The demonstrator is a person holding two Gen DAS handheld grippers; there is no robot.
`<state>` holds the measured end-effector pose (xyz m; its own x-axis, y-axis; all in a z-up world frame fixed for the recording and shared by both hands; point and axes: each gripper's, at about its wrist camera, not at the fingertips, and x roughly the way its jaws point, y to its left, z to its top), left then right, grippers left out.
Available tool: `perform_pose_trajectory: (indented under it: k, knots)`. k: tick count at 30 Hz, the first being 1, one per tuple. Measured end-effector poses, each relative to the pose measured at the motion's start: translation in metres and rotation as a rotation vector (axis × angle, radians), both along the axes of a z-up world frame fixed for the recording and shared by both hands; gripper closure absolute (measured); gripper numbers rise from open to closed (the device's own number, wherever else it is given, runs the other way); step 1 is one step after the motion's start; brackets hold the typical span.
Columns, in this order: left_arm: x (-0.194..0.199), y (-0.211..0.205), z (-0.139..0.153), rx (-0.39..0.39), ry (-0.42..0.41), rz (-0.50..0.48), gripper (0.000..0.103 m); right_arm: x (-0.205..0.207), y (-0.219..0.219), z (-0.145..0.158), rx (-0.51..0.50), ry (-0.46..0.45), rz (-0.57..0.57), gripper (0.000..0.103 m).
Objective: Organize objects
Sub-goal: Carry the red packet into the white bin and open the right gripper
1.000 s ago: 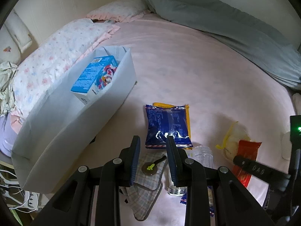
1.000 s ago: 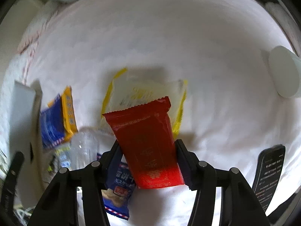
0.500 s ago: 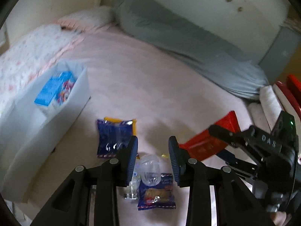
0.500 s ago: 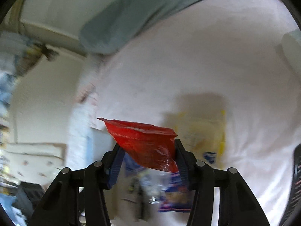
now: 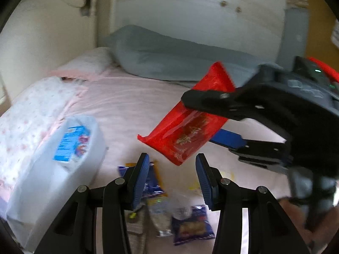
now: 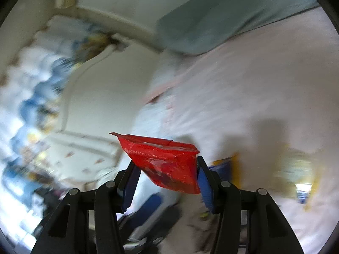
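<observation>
Red packet (image 5: 190,124), glossy, apparently gold-printed, slightly crumpled.

Glossy red foil packet (image 5: 190,124); matt white plastic bin (image 5: 53,182); soft cloth sheet (image 5: 131,105).

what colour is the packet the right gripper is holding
Red, with faint gold print; the packet shows best in the left wrist view.

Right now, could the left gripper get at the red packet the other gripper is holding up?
Probably yes. The red packet hangs in the air just beyond the left gripper, whose jaws are opening with nothing between them. Only the right gripper clamped on it complicates things.
</observation>
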<state>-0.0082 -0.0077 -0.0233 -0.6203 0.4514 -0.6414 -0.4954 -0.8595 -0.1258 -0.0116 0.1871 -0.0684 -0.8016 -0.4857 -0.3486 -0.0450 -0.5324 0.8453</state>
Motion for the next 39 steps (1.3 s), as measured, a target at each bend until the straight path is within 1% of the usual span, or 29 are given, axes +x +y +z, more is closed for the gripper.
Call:
perform_pose_trajectory:
  k: [1,2,3,4,5,7,8,10,11,13,14,16,20,22,23,25,26,28,29,30,32,35,37,39]
  knots:
    - [-0.003,-0.005,0.001,0.016,-0.005,0.016,0.060,0.000,-0.004,0.003,0.011,0.009,0.023,0.053]
    - [-0.005,-0.012,0.001,0.046,-0.011,0.039,0.065,-0.006,-0.010,0.003,0.031,0.009,0.055,0.053]
    - [-0.007,-0.018,0.003,0.066,-0.015,0.055,0.073,-0.011,-0.012,0.002,0.039,0.002,0.072,0.053]
    - [-0.009,-0.023,0.004,0.087,-0.015,0.069,0.078,-0.018,-0.015,-0.002,0.037,-0.011,0.089,0.053]
    - [-0.009,-0.028,0.007,0.107,-0.009,0.085,0.085,-0.015,-0.018,-0.005,0.022,-0.018,0.099,0.053]
    - [-0.008,-0.033,0.011,0.121,0.016,0.118,0.085,-0.022,-0.021,-0.012,-0.031,-0.023,0.117,0.053]
    - [-0.008,-0.034,0.012,0.116,0.027,0.128,0.085,-0.029,-0.022,-0.017,-0.087,-0.010,0.130,0.053]
    - [-0.007,-0.033,0.012,0.099,0.041,0.139,0.085,-0.038,-0.023,-0.021,-0.163,0.016,0.143,0.053]
    - [-0.009,-0.033,0.010,0.077,0.047,0.152,0.085,-0.044,-0.026,-0.021,-0.196,0.032,0.157,0.053]
    - [-0.009,-0.034,0.008,0.041,0.055,0.188,0.085,-0.048,-0.034,-0.019,-0.204,0.041,0.178,0.053]
    - [-0.011,-0.037,0.007,0.028,0.058,0.217,0.085,-0.053,-0.039,-0.018,-0.190,0.036,0.190,0.053]
    - [-0.016,-0.046,0.008,0.021,0.062,0.278,0.085,-0.059,-0.052,-0.016,-0.158,0.021,0.214,0.053]
    - [-0.023,-0.070,0.009,0.015,0.061,0.409,0.085,-0.074,-0.083,-0.015,-0.126,-0.012,0.264,0.053]
    - [-0.030,-0.086,0.006,0.018,0.021,0.470,0.084,-0.080,-0.099,-0.018,-0.126,-0.021,0.293,0.053]
    - [-0.032,-0.092,0.003,0.025,-0.003,0.482,0.083,-0.085,-0.110,-0.019,-0.123,-0.031,0.313,0.052]
    - [-0.041,-0.110,-0.007,0.056,-0.078,0.529,0.084,-0.091,-0.127,-0.021,-0.099,-0.053,0.334,0.052]
    - [-0.046,-0.123,-0.013,0.070,-0.126,0.570,0.084,-0.097,-0.138,-0.024,-0.088,-0.063,0.349,0.052]
    - [-0.052,-0.142,-0.022,0.098,-0.187,0.621,0.084,-0.106,-0.152,-0.030,-0.093,-0.063,0.369,0.052]
    - [-0.055,-0.154,-0.027,0.130,-0.224,0.641,0.083,-0.109,-0.159,-0.031,-0.099,-0.058,0.376,0.052]
    - [-0.057,-0.163,-0.029,0.153,-0.244,0.653,0.083,-0.112,-0.165,-0.034,-0.109,-0.050,0.378,0.052]
    - [-0.057,-0.178,-0.032,0.173,-0.260,0.688,0.083,-0.119,-0.176,-0.040,-0.136,-0.047,0.375,0.052]
    - [-0.058,-0.193,-0.032,0.162,-0.250,0.738,0.083,-0.128,-0.190,-0.050,-0.143,-0.086,0.353,0.052]
    - [-0.058,-0.197,-0.032,0.136,-0.262,0.752,0.083,-0.135,-0.196,-0.055,-0.121,-0.125,0.325,0.052]
    - [-0.065,-0.200,-0.038,0.090,-0.294,0.765,0.083,-0.139,-0.202,-0.057,-0.075,-0.160,0.313,0.052]
